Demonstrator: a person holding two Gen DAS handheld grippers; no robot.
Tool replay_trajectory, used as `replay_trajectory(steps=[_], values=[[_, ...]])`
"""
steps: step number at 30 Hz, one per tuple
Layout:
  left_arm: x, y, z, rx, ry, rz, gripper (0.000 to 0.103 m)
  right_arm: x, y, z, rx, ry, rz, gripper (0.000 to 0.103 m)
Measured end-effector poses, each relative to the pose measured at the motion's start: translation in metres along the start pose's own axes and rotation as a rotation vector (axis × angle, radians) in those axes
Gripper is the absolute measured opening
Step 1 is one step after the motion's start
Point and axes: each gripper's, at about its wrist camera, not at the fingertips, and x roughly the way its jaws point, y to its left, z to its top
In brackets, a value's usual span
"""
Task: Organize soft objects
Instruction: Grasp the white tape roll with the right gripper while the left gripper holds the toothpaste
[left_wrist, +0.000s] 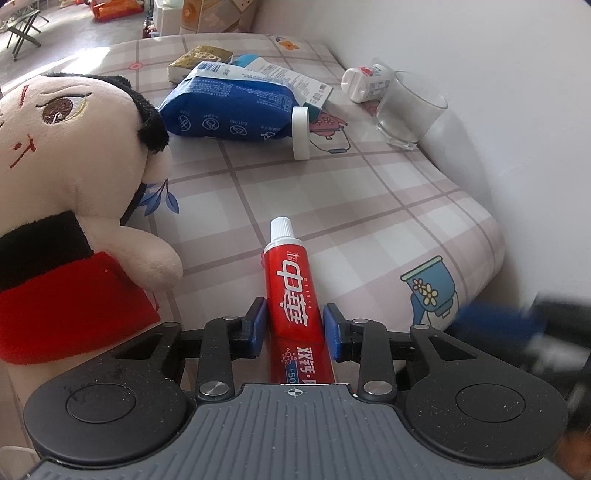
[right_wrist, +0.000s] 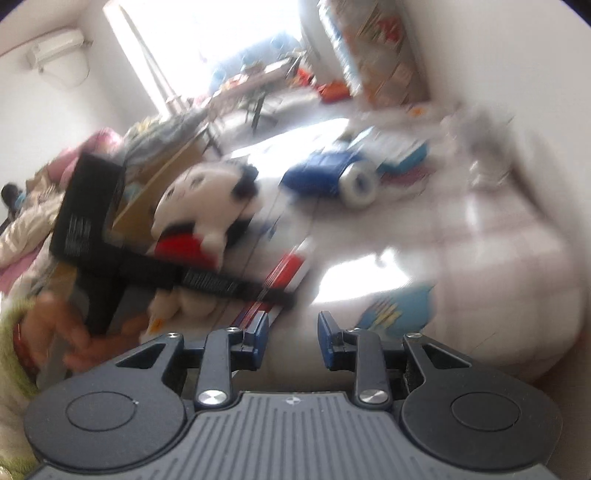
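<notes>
- Left gripper (left_wrist: 294, 326) fills the 6 o'clock edge of the left wrist view, its blue-padded jaws set on either side of the red toothpaste tube (left_wrist: 291, 288); the pads sit just beside the tube's flanks, and whether they press it or only bracket it I cannot tell.
- Right gripper (right_wrist: 293, 334), at 6 o'clock of its own badly blurred view, has its jaws spread apart with nothing between them.
- Mattress (left_wrist: 369, 206), covered in a pink checked sheet with cartoon prints, carries everything and runs up to the white wall at 3 o'clock.
- Plush doll (left_wrist: 74, 166), cream-faced with black hair and a red and black outfit, lies at 9 o'clock, close to the tube but not touching it; the right wrist view shows it as a smear near 10 o'clock (right_wrist: 207, 206).
- Blue soft pack (left_wrist: 229, 107) with a white round cap lies at 12 o'clock, well apart from the tube, partly on top of a white and teal flat box (left_wrist: 295, 79).
- Clear glass cup (left_wrist: 408, 110) stands at 1 o'clock next to the wall.
- Tan packet (left_wrist: 201, 59) lies behind the blue pack, towards 12 o'clock.
- Toothpaste tube lies flat at the centre, white cap pointing to 12 o'clock.
- Small white bottle (left_wrist: 365, 83) lies on its side just behind the cup.
</notes>
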Motion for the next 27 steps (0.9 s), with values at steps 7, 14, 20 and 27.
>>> replay_trajectory(steps=[7, 14, 20, 27], values=[[-0.003, 0.002, -0.002, 0.013, -0.002, -0.004, 0.031, 0.016, -0.025, 0.048, -0.015, -0.09, 0.015, 0.039], [-0.004, 0.006, -0.002, 0.019, 0.001, -0.014, 0.031, 0.086, -0.037, 0.086, -0.062, -0.048, 0.03, 0.039], [-0.004, 0.009, -0.002, 0.021, 0.003, -0.019, 0.031, 0.125, -0.036, 0.099, -0.139, -0.015, -0.007, 0.037], [-0.005, 0.008, -0.004, 0.027, -0.001, -0.018, 0.031, 0.145, -0.035, 0.101, -0.18, 0.009, -0.04, 0.026]])
